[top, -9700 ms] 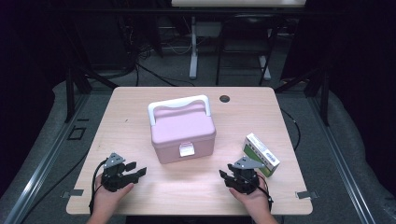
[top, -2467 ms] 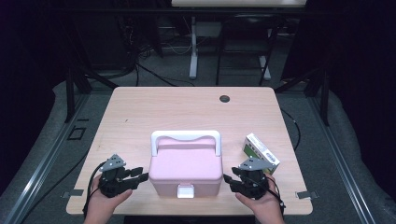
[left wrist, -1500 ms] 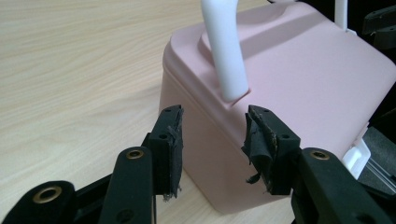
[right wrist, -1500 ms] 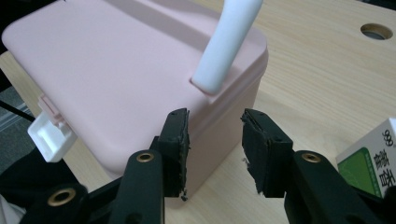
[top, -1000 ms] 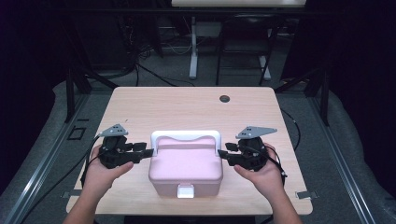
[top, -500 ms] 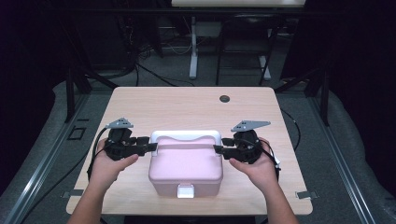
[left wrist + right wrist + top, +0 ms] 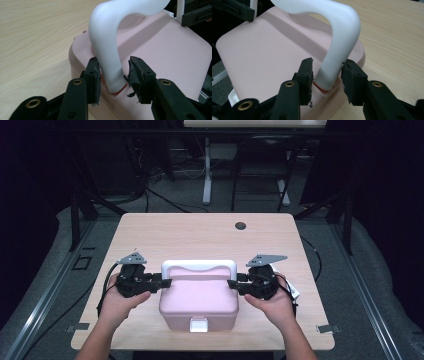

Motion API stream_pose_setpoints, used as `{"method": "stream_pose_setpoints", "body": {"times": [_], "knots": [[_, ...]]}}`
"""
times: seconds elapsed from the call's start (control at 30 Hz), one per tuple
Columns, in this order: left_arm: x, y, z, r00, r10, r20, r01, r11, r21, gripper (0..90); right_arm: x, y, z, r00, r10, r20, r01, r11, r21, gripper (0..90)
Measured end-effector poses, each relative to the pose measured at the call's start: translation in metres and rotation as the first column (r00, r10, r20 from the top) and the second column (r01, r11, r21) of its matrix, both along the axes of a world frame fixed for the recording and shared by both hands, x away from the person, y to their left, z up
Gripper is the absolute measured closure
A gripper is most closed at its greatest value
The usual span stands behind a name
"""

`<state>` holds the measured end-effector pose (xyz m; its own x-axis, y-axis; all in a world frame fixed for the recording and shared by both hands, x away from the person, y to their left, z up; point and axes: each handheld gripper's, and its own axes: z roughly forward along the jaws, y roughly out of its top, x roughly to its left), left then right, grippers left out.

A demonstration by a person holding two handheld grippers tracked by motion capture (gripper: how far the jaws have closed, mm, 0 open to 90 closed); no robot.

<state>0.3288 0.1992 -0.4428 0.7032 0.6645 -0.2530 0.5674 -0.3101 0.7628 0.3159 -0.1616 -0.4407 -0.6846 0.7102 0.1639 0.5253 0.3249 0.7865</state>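
Fingers of both your grippers stand half-closed around the two legs of the white handle, one leg to each gripper. On your left gripper, the left pad looks to be just touching the handle's leg while the right pad stands a little off it. On your right gripper, the left pad sits close against the leg and the right pad has a thin gap. Both sets of jaws have just been closing, with the handle between them, though neither yet squeezes it.

That handle arches upright over the lid of the pink box, which sits on the near middle of the wooden table with its white latch facing you. Your hands hold the grippers level at the box's left and right sides.

Judging by this, you are at the grasping step. Next, close both grips firmly and evenly, then lift or swing the handle with both hands together so the box does not tip.

A small dark cap lies far across the table.
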Motion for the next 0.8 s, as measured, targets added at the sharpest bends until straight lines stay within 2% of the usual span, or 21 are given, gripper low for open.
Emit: {"method": "stream_pose_setpoints", "body": {"times": [0.2, 0.53, 0.8], "knots": [[-0.003, 0.000, 0.001, 0.9997, 0.007, 0.022, -0.007, 0.9999, 0.015, 69.2, -0.004, 0.001, 0.001, 0.9999, 0.000, 0.016, 0.000, 1.000, -0.013, 66.6], [-0.008, 0.000, 0.001, 0.9995, 0.003, 0.032, -0.003, 0.9999, 0.012, 73.3, -0.008, -0.001, 0.002, 0.9995, 0.014, 0.029, -0.014, 1.000, -0.019, 73.2], [-0.009, 0.000, 0.002, 0.9991, 0.000, 0.041, -0.001, 0.9998, 0.020, 73.7, -0.012, -0.001, 0.004, 0.9995, 0.019, 0.025, -0.018, 1.000, -0.020, 74.0]]}}
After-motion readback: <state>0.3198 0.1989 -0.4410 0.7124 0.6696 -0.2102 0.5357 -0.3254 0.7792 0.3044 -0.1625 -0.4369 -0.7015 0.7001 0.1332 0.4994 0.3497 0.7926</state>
